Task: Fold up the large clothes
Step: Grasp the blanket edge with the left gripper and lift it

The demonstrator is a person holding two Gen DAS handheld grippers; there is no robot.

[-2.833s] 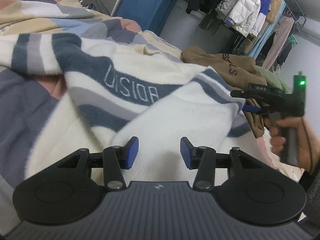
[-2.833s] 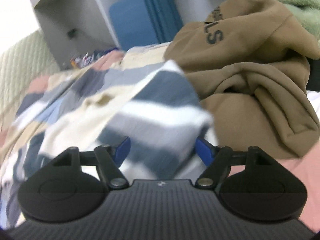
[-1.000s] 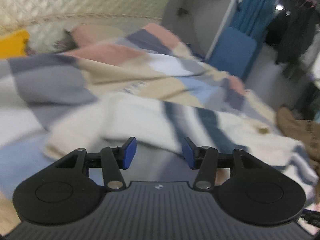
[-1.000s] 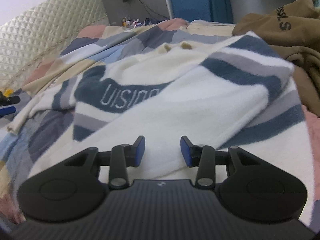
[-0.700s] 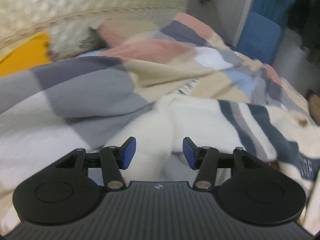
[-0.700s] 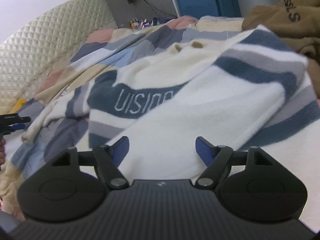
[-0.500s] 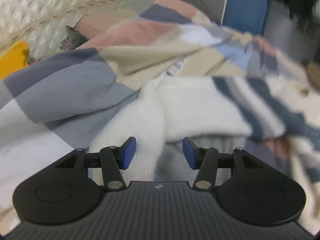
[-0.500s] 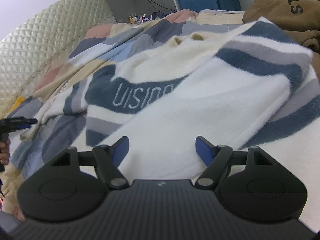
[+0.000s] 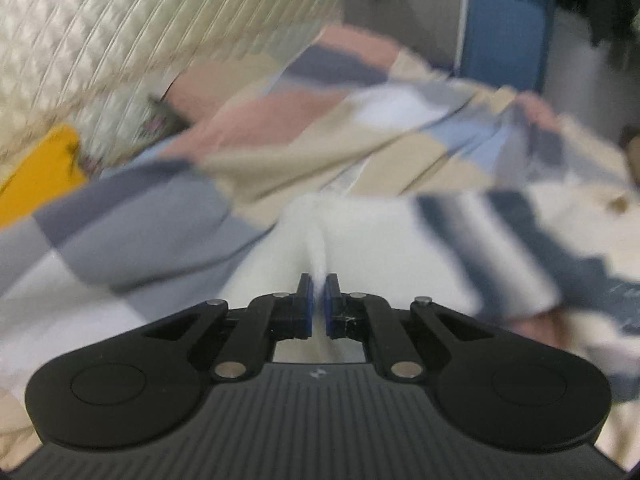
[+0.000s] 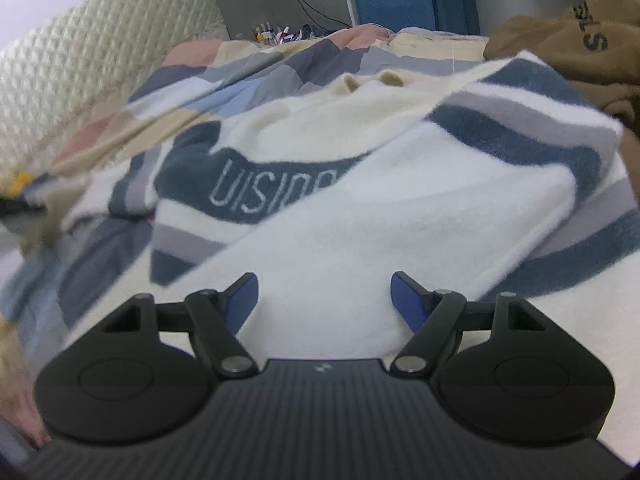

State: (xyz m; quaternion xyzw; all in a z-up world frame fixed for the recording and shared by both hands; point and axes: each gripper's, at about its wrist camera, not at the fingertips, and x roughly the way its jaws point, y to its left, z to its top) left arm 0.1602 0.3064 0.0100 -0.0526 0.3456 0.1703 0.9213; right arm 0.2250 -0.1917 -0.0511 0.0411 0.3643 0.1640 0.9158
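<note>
The bedspread (image 9: pixel 132 216), a soft patchwork of grey, pink, tan and pale blue blocks, is smeared by blur in the left wrist view, so its creases are hard to read; its near edges run out of frame. A cream quilted headboard (image 10: pixel 80 56) with a diamond pattern rises at ten o'clock in the right wrist view.

The sweater (image 10: pixel 360 184) lies spread across the bedspread, fluffy and white with navy and grey stripes and a navy band lettered "UISIO"; its right sleeve is folded over the chest and hides the rest of the word. Its lower hem is cut off behind the right gripper's body. A brown hoodie (image 10: pixel 568 40), thick and rumpled, sits at one o'clock, only partly in frame, its print cut short.

The right gripper (image 10: pixel 324 300) hangs over the white fabric with its blue-padded fingers spread wide, holding nothing. The left gripper (image 9: pixel 316 296) is pinched together on a raised ridge of the sweater's white sleeve (image 9: pixel 316 240), at twelve o'clock from its body.

A yellow thing (image 9: pixel 36 176) at nine o'clock is too blurred to identify.
</note>
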